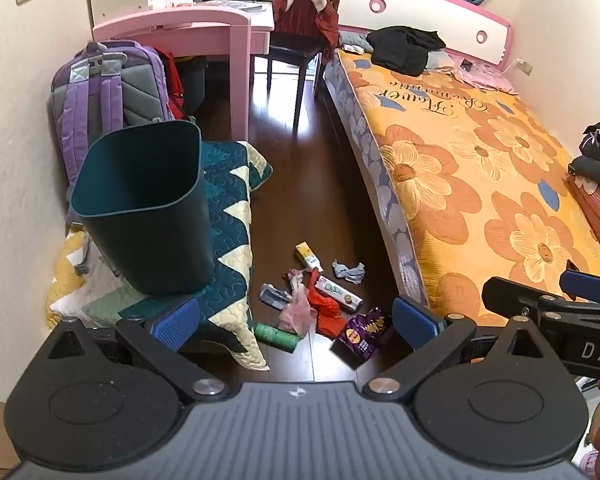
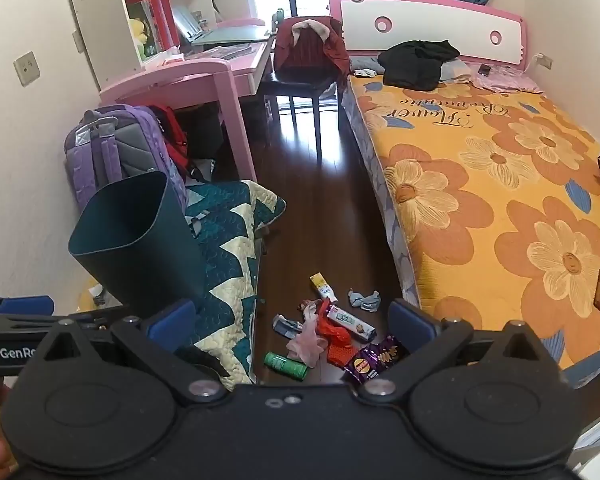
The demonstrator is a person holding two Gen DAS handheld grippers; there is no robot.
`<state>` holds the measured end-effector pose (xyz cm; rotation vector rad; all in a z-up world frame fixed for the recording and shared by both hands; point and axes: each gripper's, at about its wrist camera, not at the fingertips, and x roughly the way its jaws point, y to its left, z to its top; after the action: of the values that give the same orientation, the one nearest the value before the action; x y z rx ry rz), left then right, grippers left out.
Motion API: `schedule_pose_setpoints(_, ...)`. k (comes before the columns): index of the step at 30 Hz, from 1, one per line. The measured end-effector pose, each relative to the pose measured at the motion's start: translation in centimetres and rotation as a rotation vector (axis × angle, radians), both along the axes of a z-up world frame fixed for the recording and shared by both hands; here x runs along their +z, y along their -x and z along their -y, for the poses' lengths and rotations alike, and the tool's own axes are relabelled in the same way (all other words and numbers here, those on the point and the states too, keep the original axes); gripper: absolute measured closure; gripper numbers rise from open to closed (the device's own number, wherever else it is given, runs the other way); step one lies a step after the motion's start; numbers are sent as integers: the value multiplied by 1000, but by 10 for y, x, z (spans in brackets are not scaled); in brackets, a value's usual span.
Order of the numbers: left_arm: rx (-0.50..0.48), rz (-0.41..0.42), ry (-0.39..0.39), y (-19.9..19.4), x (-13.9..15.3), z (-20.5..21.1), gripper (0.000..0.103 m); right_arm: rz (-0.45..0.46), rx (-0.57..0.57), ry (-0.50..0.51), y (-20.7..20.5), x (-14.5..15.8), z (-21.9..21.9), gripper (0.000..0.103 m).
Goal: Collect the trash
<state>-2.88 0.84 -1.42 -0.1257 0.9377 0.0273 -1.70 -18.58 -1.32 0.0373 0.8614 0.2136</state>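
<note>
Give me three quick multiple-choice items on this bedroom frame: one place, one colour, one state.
1. Where does the trash pile lie?
A. on the bed
B. on the dark floor between quilt and bed
C. inside the bin

2. What colour is the bin?
A. pink
B. white
C. dark teal

3. How does the left tool stand?
A. open, nothing between its fingers
B. shut on a can
C. shut on the bin's rim

Answers:
1 B: the wrappers sit on bare floor between the quilt and the bed.
2 C: its walls are dark teal.
3 A: both blue pads stand wide apart.
</note>
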Motion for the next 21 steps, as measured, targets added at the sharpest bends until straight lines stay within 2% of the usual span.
schedule_pose_setpoints(4,-4,-4,0,1,0,4,0,-4,-8,4,-6,-1,12,0)
schedule_pose_setpoints(21,-12,20,-2,-1,7,1,0,22,-8,2,-2,2,5,3)
